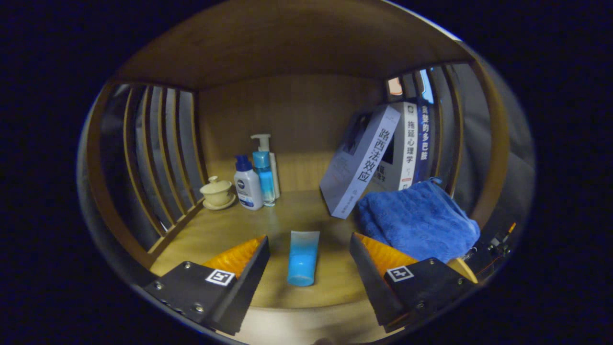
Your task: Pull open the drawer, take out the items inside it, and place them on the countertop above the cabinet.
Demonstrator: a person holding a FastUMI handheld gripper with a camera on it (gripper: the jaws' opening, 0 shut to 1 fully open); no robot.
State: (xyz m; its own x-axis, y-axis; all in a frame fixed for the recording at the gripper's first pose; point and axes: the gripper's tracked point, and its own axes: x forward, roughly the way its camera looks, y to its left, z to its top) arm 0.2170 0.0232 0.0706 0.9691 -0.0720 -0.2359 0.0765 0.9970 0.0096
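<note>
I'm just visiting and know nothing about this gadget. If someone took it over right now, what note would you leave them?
Gripper: open, holding nothing.
Blue tube: lying flat on the wooden countertop, between the fingers and touching neither.
Blue towel: on the countertop, just beyond the right finger, beside the leaning books.
Done: at least the tube appears placed.
Left: back the gripper away, then check the drawer for remaining items; I can't judge its contents from here.

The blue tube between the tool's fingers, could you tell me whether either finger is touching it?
Apart. In the gripper view the blue tube lies between the open tool, wood showing on both sides.
</note>
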